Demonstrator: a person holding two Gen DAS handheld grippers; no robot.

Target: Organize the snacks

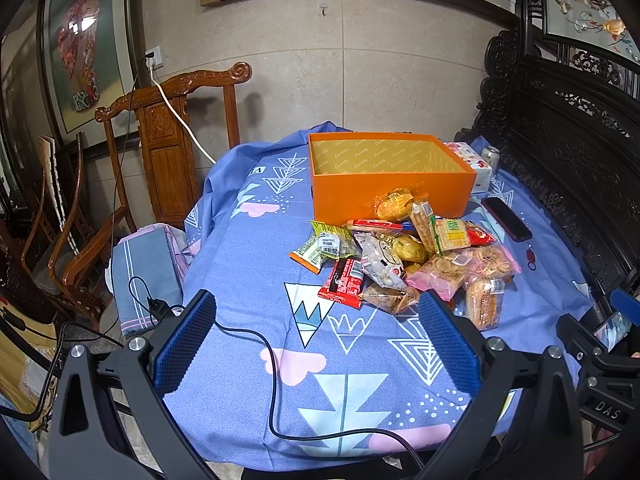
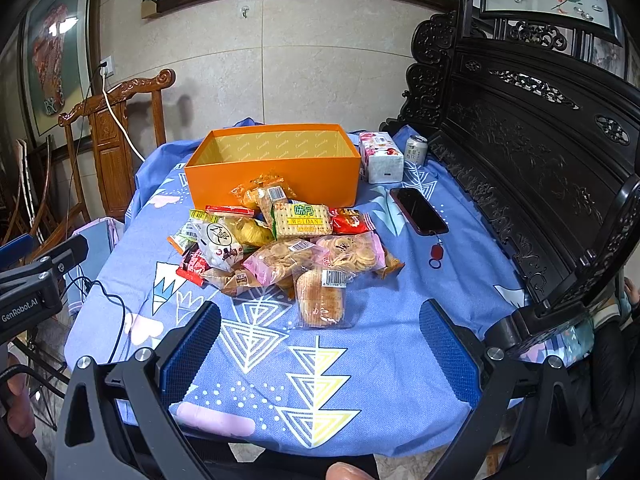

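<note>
A pile of snack packets (image 1: 404,258) (image 2: 284,248) lies on the blue patterned tablecloth (image 1: 248,272) (image 2: 360,344), just in front of an open orange box (image 1: 390,174) (image 2: 276,164) that looks empty. My left gripper (image 1: 316,340) hangs open over the near part of the table, short of the pile, nothing between its blue pads. My right gripper (image 2: 320,348) is open too, its fingers either side of a clear packet of biscuits (image 2: 320,300) at the pile's near edge, without touching it.
A dark phone (image 2: 418,210) (image 1: 506,218) with a red tag lies right of the pile. A tissue box (image 2: 380,156) and a can (image 2: 416,148) stand behind it. A black cable (image 1: 272,380) crosses the cloth. A wooden chair (image 1: 172,136) stands left, a dark carved bench (image 2: 540,160) right.
</note>
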